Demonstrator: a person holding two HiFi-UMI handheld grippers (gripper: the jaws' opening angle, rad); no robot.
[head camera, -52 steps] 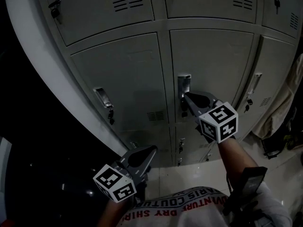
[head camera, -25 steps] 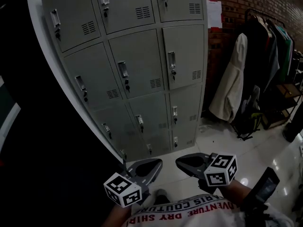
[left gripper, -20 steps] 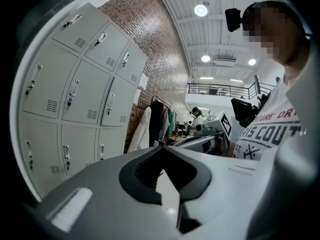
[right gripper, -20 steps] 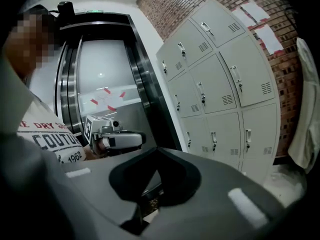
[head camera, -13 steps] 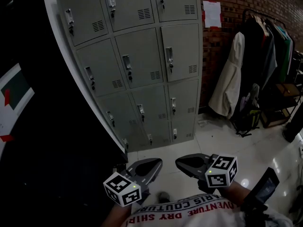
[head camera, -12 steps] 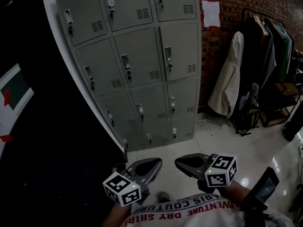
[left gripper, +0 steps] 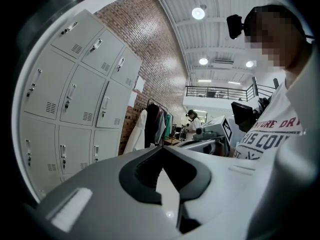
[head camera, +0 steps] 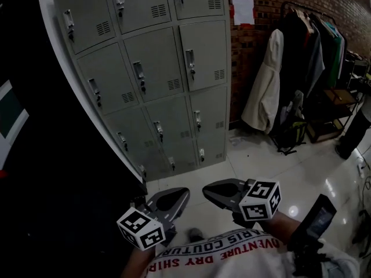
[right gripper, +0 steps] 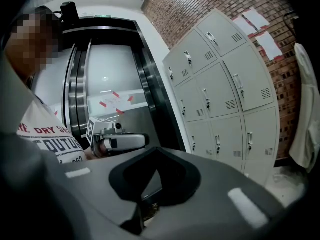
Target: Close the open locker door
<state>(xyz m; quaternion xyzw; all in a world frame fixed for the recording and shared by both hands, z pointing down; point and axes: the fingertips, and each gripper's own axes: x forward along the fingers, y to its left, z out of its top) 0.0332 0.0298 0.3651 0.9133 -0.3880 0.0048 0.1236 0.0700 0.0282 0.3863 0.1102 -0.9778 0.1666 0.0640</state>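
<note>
The grey locker bank stands at the upper left of the head view, and every door I can see lies flush with its frame. My left gripper and right gripper hang low near my body, well back from the lockers, tips close together. Both are shut with nothing between the jaws. The left gripper view shows the lockers off to the left of the gripper. In the right gripper view the gripper points past the lockers, with the left gripper visible beside it.
A rack of coats and a bag stand right of the lockers against a brick wall with papers. Glossy white floor lies ahead. A dark panel fills the left. A person stands far off.
Two seconds ago my right gripper was at a locker door's latch. Since then I have backed away, both grippers have dropped near my body, and the lockers have shifted left in view.
</note>
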